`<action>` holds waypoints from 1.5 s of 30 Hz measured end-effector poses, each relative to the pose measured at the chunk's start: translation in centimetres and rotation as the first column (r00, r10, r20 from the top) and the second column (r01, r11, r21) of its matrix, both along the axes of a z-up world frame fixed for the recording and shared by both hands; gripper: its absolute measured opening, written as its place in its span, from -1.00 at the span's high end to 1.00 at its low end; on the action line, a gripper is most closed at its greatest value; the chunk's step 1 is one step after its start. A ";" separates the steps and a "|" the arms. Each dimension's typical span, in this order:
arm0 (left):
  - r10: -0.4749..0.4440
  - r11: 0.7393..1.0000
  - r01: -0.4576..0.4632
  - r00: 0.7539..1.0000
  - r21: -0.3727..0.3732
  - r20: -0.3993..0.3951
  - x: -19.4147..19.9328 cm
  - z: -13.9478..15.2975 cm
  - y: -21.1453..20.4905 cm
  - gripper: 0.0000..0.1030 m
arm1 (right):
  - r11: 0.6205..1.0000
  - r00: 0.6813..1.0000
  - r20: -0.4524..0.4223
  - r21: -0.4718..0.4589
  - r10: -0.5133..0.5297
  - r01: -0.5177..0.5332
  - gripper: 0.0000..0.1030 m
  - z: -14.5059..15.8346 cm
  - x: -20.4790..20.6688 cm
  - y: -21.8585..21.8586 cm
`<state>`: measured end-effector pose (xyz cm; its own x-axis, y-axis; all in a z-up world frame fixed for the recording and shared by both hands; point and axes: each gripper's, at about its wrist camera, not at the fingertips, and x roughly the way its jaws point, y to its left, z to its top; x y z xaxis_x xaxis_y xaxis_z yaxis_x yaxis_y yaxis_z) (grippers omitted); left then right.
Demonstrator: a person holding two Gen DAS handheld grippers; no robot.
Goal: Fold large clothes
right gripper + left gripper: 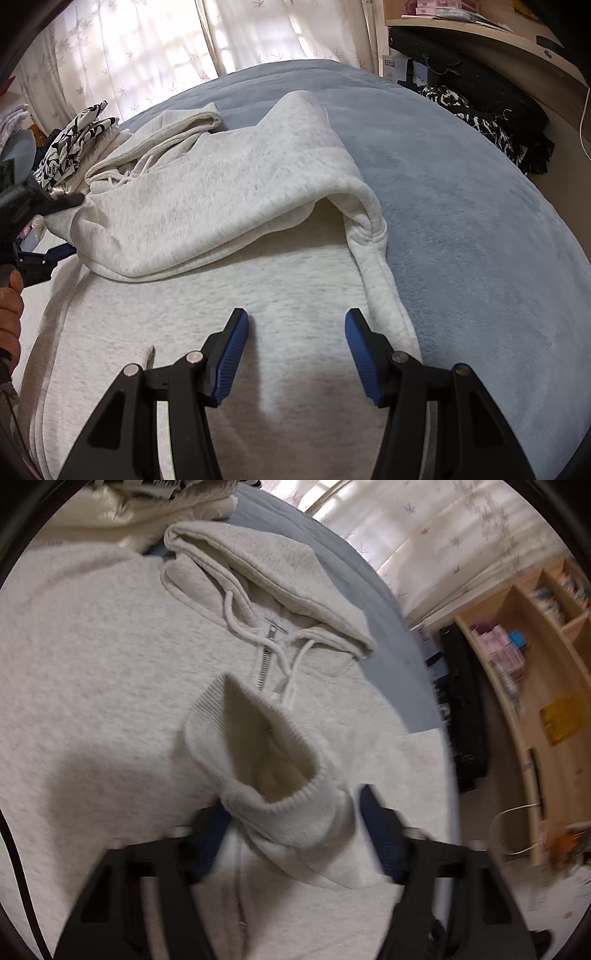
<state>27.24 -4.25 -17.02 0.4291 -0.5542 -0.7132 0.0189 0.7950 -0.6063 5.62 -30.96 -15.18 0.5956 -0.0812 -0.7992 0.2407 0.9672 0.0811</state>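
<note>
Left wrist view: the pale grey hoodie [92,664] lies spread on the blue bed cover [373,602], hood at the far end; its ribbed sleeve cuff [266,753] sits between the left gripper [291,812] fingers, whether pinched I cannot tell; the right gripper [297,354] hovers parted and empty over the hoodie's near right edge.

A blue-grey bed [461,192] carries a pale grey hoodie [229,184]; a patterned cloth pile [74,144] lies at its far edge.
</note>
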 end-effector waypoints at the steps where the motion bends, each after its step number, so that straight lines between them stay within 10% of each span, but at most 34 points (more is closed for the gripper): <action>1: 0.001 0.999 -0.001 1.000 0.041 -0.010 0.1 -0.3 -0.2 0.28 | 1.000 1.000 0.000 0.002 0.000 0.000 -0.07 0.0 0.0 0.0; 5: 0.051 0.985 -0.040 0.997 0.166 -0.062 0.3 -2.2 0.6 0.41 | 1.000 1.000 0.000 0.013 -0.001 0.001 -0.07 -0.1 0.0 -0.1; 13: 0.044 0.999 -0.044 0.996 -0.004 -0.074 0.5 -2.1 2.7 -0.14 | 1.000 1.000 -0.001 0.012 0.002 -0.002 -0.07 -0.2 0.0 -0.1; 25: -0.101 0.995 0.102 0.994 0.009 -0.040 5.1 -2.1 2.6 -0.20 | 0.997 0.999 -0.007 0.070 0.037 -0.037 -0.07 0.7 0.3 -0.4; 27: -0.121 0.992 0.122 0.992 0.016 -0.038 5.6 -2.1 2.0 -0.08 | 0.992 0.998 -0.005 0.108 0.062 -0.061 -0.07 1.8 0.4 -0.5; 29: -0.147 0.988 0.148 0.989 0.038 -0.022 5.7 -1.5 1.4 0.80 | 0.983 0.996 -0.005 0.161 0.091 -0.089 -0.07 3.6 0.8 -0.9; 38: -0.121 0.975 0.088 0.981 0.203 0.153 5.2 3.4 3.3 0.83 | 0.954 0.993 0.063 0.278 0.099 -0.112 -0.07 12.6 4.4 -4.5; 45: -0.053 0.971 0.040 0.997 0.234 0.049 7.0 -1.1 4.9 0.82 | 0.944 0.995 -0.098 0.330 0.035 0.000 -0.07 5.6 12.1 -8.8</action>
<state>34.29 0.67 -18.12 0.4483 -0.3963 -0.8012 0.0872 0.9115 -0.4020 17.75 -39.75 -9.54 0.5096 0.2061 -0.8354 0.2474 0.8948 0.3716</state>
